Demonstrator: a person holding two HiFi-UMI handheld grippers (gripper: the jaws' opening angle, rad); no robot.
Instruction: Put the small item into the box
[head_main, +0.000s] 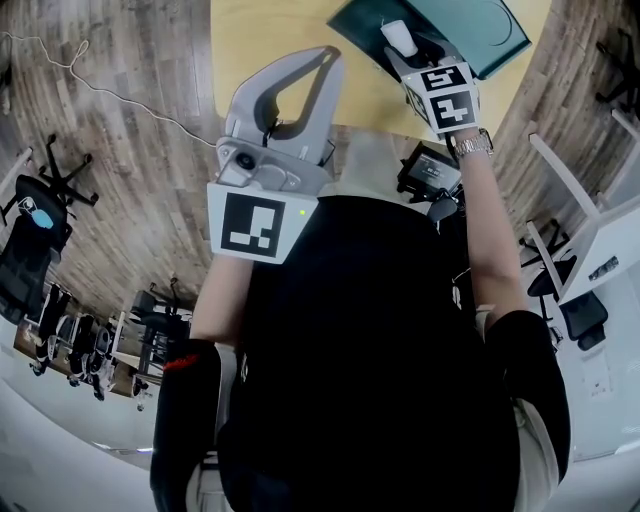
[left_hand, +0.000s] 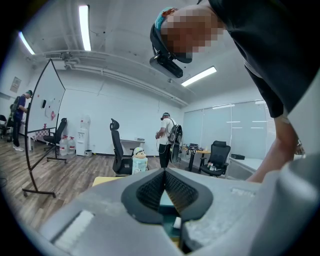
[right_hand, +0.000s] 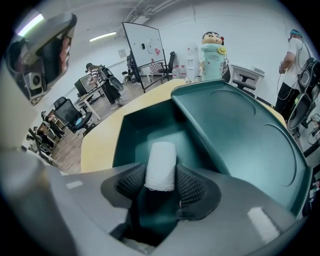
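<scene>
The small item is a white, rounded cylinder. My right gripper is reached out over the open teal box on the yellow table. In the right gripper view the item stands upright between the black ribbed pads of the right gripper, which touch it on both sides, above the box's inner floor. The box's lid lies open to the right. My left gripper is held close to the body, short of the table; its tips meet with nothing between them.
A cartoon toy figure stands at the table's far end behind the box. Office chairs and a whiteboard stand on the wood floor around. A black chair sits under the table's near edge. People stand further back in the room.
</scene>
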